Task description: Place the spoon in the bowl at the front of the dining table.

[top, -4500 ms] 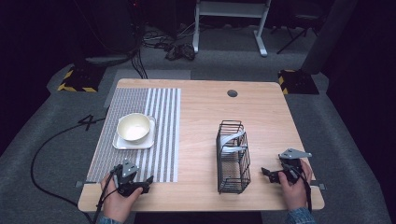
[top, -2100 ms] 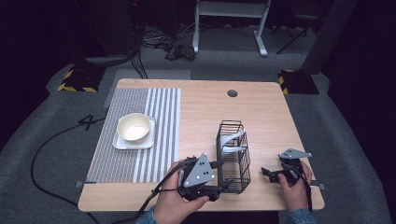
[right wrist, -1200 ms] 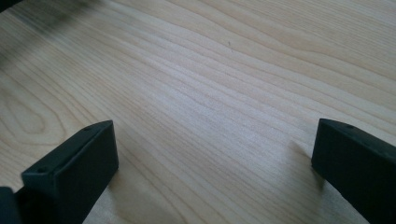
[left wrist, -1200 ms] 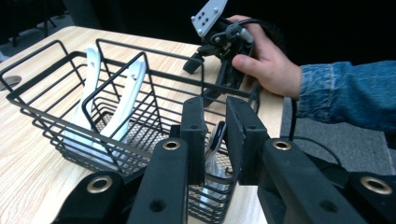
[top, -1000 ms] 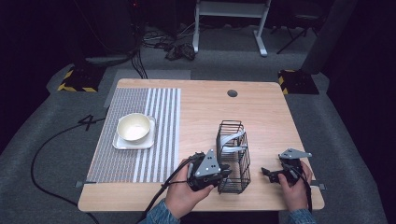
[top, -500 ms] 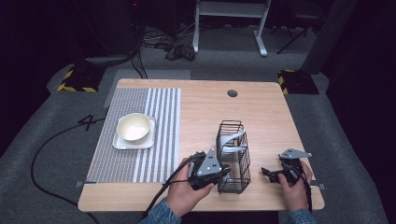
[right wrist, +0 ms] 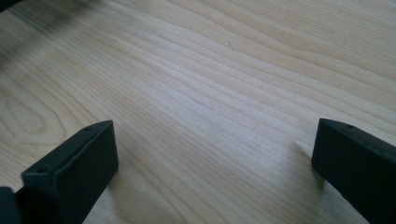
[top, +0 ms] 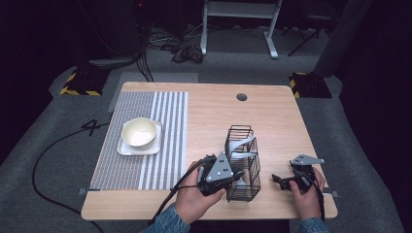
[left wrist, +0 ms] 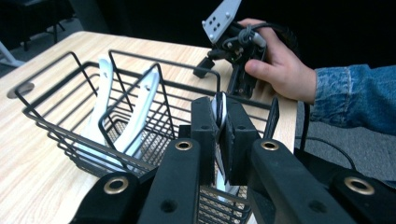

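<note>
White utensil [left wrist: 218, 108], frame centre, clamped upright in the left gripper [left wrist: 219, 122] for lifting from the wire basket [left wrist: 56, 133]; right gripper [right wrist: 212, 154] idle, jaws spread over the table [right wrist: 224, 70].

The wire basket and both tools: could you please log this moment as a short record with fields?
basket: black wire basket on the wooden table, white utensils leaning inside
left tool: shut on a thin white utensil handle at the basket's near end
right tool: open, nothing between its jaws, low over bare table right of the basket
elsewhere: cream bowl on a square plate, on the striped placemat
</note>
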Demonstrator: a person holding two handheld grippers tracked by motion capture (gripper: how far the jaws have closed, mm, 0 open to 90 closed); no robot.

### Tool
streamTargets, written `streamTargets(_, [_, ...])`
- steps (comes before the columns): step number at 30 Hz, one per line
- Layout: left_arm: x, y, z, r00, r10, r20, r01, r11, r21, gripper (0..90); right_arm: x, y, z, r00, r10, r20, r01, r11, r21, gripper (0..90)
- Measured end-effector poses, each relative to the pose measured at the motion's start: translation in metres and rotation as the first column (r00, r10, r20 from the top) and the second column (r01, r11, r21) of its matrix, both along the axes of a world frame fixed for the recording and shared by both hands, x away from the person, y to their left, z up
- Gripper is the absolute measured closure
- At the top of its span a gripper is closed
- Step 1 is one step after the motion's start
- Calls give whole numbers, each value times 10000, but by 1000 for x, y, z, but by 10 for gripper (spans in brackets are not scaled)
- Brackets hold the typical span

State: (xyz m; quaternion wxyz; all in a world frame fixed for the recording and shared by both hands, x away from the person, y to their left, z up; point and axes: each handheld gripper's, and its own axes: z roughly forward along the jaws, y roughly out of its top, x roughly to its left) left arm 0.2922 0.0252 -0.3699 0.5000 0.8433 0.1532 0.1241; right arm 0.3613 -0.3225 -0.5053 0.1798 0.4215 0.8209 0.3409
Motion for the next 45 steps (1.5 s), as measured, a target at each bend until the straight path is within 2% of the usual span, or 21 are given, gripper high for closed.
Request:
streamTargets(12, [3, 10, 21, 9997, 163, 155, -153, 9977, -663, 848, 0, 0, 0, 10000, 1, 3, -1, 10000, -2, 2])
streamTargets(28, [7, 19, 41, 9997, 172, 180, -148, 9914, -1299, 847, 0, 0, 0, 10000, 15, 3, -15, 10000, -16, 3])
streamTargets(37, [8, 24, 50, 9998, 67, 174, -40, 9883, -1528, 847, 0, 0, 0, 10000, 3, -17, -3, 10000, -13, 2])
streamTargets(45, [8, 35, 61, 9987, 266, 446, -188, 9859, -1665, 848, 0, 0, 0, 10000, 5, -18, -5, 10000, -13, 2])
